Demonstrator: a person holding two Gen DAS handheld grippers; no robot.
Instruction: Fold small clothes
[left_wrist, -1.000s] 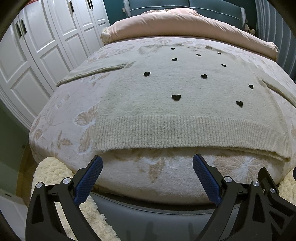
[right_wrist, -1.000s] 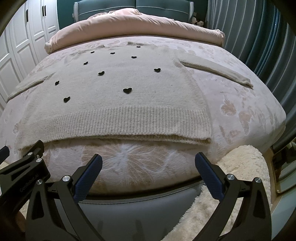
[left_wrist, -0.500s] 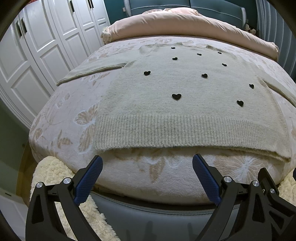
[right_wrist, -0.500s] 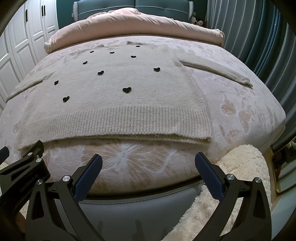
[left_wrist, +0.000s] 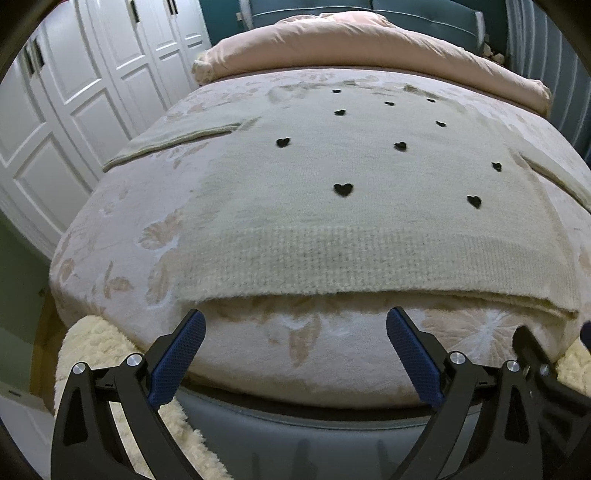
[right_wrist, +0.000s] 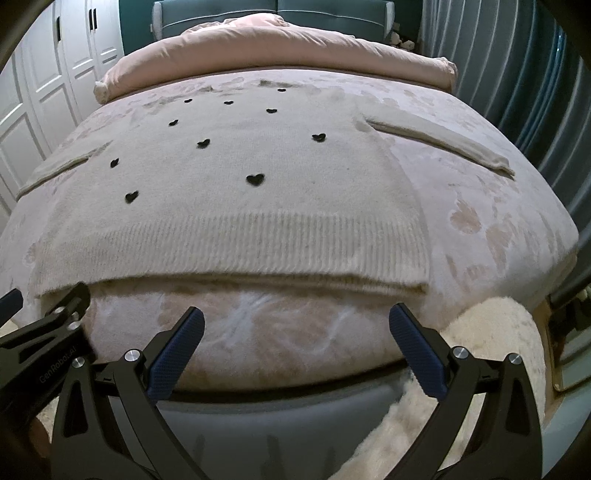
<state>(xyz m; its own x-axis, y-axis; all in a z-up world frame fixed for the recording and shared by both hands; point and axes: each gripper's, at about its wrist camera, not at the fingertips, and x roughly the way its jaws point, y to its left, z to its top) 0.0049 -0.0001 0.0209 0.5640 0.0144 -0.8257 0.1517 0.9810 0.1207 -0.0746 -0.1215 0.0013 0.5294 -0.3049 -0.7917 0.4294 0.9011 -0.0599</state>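
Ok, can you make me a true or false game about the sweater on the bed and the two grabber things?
1. The sweater lies flat on the bed with both sleeves spread out. True.
2. The left gripper is pinching the sweater's hem. False: it is open and holds nothing, short of the hem.
3. The sweater has small black hearts on it. True.
4. The right gripper is shut. False: its fingers are wide apart.
5. A pink folded quilt lies at the far end of the bed. True.
6. The sweater is already folded in half. False: it is still fully spread out.
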